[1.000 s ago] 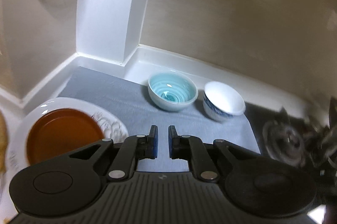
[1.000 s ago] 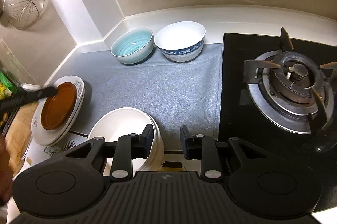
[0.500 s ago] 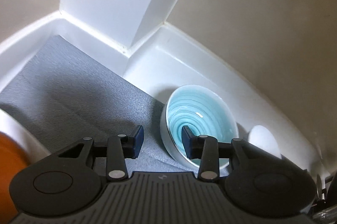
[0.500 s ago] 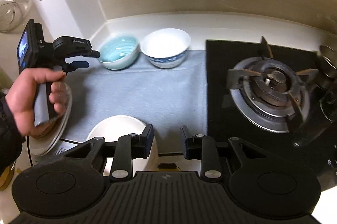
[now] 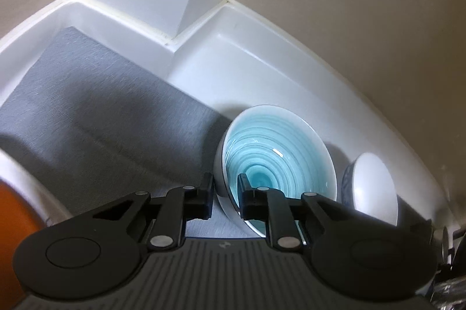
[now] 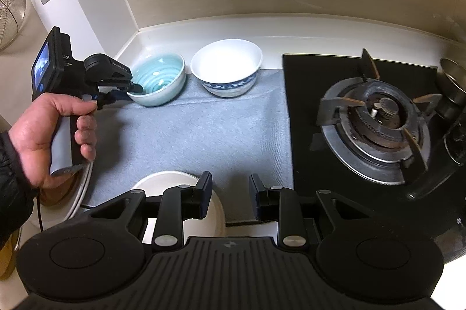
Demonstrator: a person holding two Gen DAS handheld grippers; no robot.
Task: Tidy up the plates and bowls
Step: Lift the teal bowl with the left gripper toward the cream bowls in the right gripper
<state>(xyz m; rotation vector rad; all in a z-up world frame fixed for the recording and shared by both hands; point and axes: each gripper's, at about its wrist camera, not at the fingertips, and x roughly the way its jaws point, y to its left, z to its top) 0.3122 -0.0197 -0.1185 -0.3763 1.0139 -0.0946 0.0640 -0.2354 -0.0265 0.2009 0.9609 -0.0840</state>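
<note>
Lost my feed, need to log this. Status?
Left hand-held gripper clamped on teal bowl rim, one finger inside. Right hand-held gripper open, empty, over cream bowl. Blue-patterned white bowl close beside teal bowl.

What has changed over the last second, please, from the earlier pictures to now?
The left gripper travelled from above the stacked plates to the turquoise bowl, opened, and closed its fingers over the bowl's near rim, one inside and one outside. The bowl sits on the grey mat as before. The blue-patterned white bowl and cream bowl stayed put; the right gripper stayed open.
</note>
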